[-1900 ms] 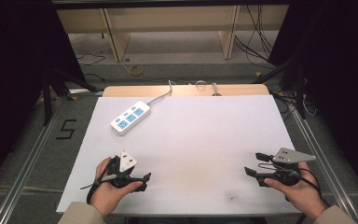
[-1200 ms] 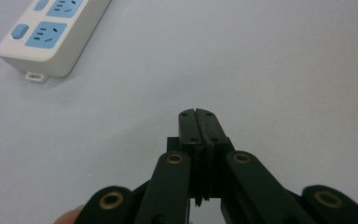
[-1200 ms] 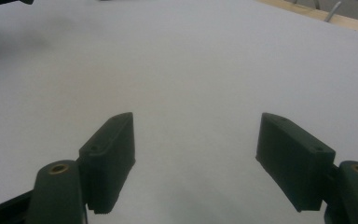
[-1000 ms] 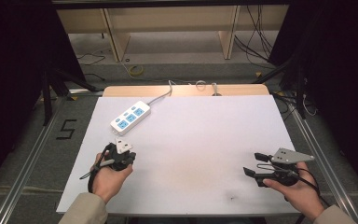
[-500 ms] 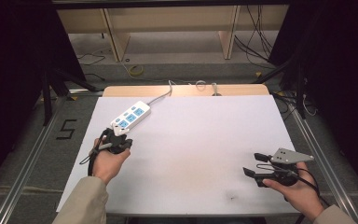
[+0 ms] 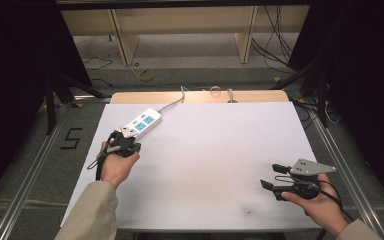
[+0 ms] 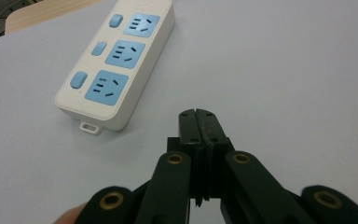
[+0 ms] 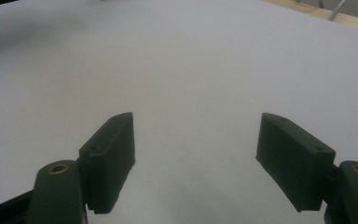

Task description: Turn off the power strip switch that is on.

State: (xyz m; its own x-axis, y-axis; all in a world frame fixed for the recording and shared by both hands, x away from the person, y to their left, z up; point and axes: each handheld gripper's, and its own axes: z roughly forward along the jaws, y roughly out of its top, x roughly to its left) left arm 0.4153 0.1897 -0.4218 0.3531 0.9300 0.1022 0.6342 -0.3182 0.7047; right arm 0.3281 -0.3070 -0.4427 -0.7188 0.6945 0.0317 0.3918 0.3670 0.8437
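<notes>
The left gripper (image 7: 199, 122), jaws together and empty, is near the power strip (image 7: 116, 60); coming crooked, it could push the strip away. Right gripper (image 8: 196, 154) stands apart.

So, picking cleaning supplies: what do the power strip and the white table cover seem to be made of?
Power strip: likely hard moulded plastic, cream body with smooth rounded edges, matte blue socket faces. White table cover: possibly paper or thin board, flat and matte, laid over a wood-look top; cannot tell for certain.

The power strip (image 7: 116, 65) looks like smooth, shiny white plastic. The desk (image 6: 220, 160) has a matt white top, maybe paper, over wood.
</notes>
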